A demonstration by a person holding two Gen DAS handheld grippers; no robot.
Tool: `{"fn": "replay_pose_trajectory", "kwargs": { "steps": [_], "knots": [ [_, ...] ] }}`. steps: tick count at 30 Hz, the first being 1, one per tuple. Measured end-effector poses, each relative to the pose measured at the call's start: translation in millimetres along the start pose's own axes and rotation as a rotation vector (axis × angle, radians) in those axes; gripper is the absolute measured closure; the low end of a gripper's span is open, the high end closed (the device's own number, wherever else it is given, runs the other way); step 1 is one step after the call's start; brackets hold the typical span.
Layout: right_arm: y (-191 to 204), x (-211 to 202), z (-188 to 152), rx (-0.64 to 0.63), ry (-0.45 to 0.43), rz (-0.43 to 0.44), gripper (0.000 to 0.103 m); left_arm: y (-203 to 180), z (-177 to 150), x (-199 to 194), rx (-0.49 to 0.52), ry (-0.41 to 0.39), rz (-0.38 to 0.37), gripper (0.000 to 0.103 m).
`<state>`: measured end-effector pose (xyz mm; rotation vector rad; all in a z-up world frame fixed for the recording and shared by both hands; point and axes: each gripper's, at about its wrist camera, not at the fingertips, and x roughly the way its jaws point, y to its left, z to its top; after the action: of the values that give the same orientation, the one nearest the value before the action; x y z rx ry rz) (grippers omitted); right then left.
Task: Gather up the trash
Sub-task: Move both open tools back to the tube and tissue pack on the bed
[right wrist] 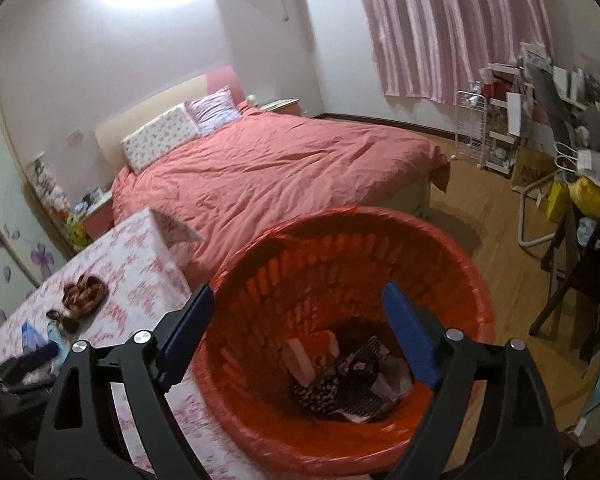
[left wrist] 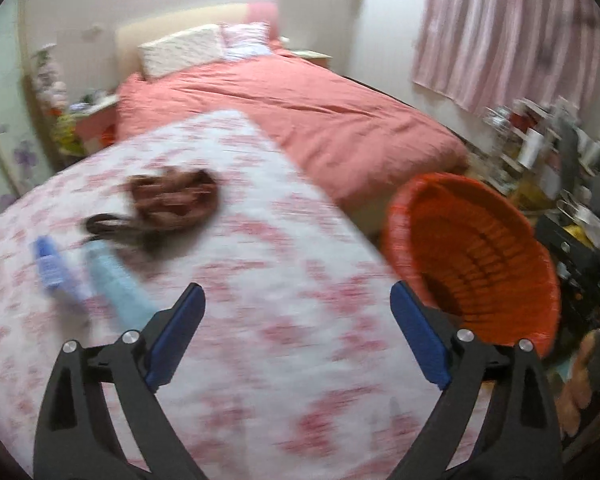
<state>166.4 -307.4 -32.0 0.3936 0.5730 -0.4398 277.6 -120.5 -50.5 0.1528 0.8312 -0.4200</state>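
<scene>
My left gripper (left wrist: 297, 292) hangs open above the floral tablecloth (left wrist: 260, 272) with nothing between its blue pads. Ahead and to the left of it lie a crumpled brown wrapper (left wrist: 172, 200), a small dark scrap (left wrist: 108, 228), a blue packet (left wrist: 52, 268) and a pale blue packet (left wrist: 116, 284), all blurred. The orange bin (left wrist: 472, 248) stands beside the table on the right. My right gripper (right wrist: 298, 292) is open and empty over the orange bin (right wrist: 474, 280), which holds an orange-and-white carton (right wrist: 312, 348) and dark patterned wrappers (right wrist: 352, 380). The brown wrapper (right wrist: 85, 294) shows on the table to the left.
A bed with a salmon cover (right wrist: 280, 168) stands behind the table and bin. A white wire rack (right wrist: 480, 132), boxes and a cluttered desk with a chair (right wrist: 572, 280) fill the right side. Wooden floor (right wrist: 496, 216) lies between the bed and the desk.
</scene>
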Motion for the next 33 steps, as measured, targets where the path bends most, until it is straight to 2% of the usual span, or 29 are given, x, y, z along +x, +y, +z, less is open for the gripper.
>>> {"fn": "replay_pose_trajectory", "kwargs": {
  "steps": [9,12,17,22,25,26,28,33],
  "knots": [
    [56,-4,-23,-0.113,0.07,0.119,0.016,114,-18,-22,-0.207,-0.038,0.236,0.011],
    [72,-9,-28,-0.147,0.083,0.151,0.016,138,-17,-21,-0.275,-0.037,0.255,0.011],
    [90,-20,-34,-0.187,0.095,0.176,0.016,156,-5,-10,-0.361,-0.022,0.218,0.014],
    [105,-22,-38,-0.213,0.108,0.191,0.016,156,5,16,-0.34,0.035,0.261,0.032],
    [112,-21,-41,-0.226,0.117,0.2,0.016,165,1,26,-0.356,0.072,0.259,0.052],
    [115,-20,-43,-0.229,0.122,0.204,0.016,169,0,27,-0.362,0.075,0.257,0.055],
    [119,-18,-45,-0.232,0.132,0.212,0.016,175,-4,29,-0.361,0.084,0.253,0.074],
    [135,-11,-52,-0.25,0.166,0.25,0.016,191,-16,20,-0.36,0.078,0.218,0.082]
  ]
}}
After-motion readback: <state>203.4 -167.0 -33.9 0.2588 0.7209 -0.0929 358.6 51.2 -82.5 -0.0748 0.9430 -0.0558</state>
